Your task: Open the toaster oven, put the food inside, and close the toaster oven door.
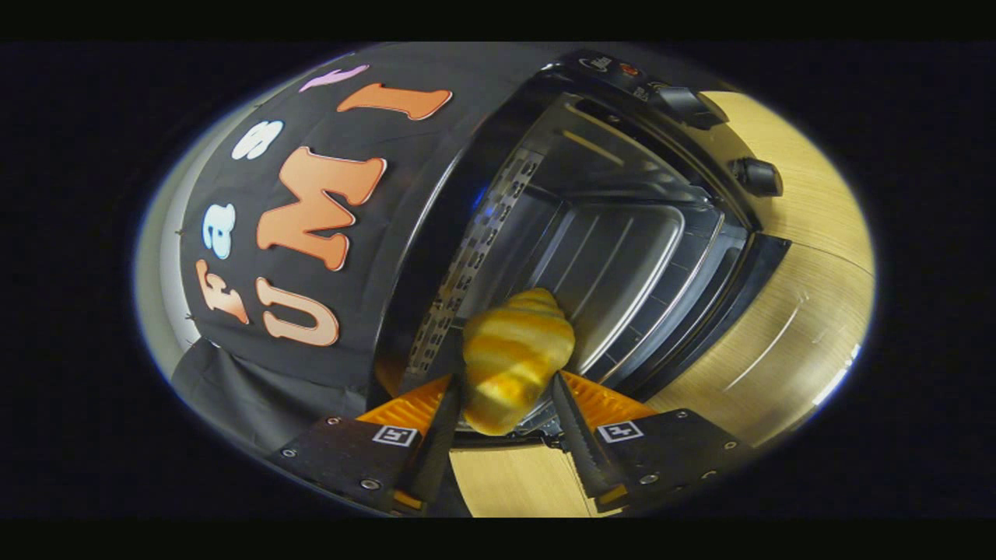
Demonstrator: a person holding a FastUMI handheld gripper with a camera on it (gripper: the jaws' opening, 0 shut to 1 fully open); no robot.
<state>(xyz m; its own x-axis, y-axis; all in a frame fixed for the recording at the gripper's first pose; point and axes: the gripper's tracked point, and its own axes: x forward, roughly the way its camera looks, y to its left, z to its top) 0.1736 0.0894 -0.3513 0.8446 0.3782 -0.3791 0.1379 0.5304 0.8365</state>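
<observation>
1. Since the camera is rolled hard to one side, the counter (786, 342), a pale wood-grain surface, runs up the far side of the oven and shows again as a strip between the bases of the fingers.
2. The oven (607, 233) stands on that counter with its mouth turned toward the tongs and open; its dark outer shell fills the space between the booth's cloth wall and the counter.
3. The oven's door (739, 292) is swung down and out, lying as a dark slab between the cavity and the bare counter.
4. Inside the cavity a metal tray (622, 272) with raised ribs sits on the rack, and a perforated side wall (475, 257) runs along the cavity toward the fingers.
5. Two knobs (759, 177) stick out from the oven's control panel, one near the top corner and one further down beside the door's hinge end.
6. The croissant (513, 362), golden with darker bands, is held at the mouth of the oven, its tip reaching over the front edge of the tray.
7. The tongs (506, 397) are narrowed onto the croissant, one finger pressing each flank of its lower half.
</observation>
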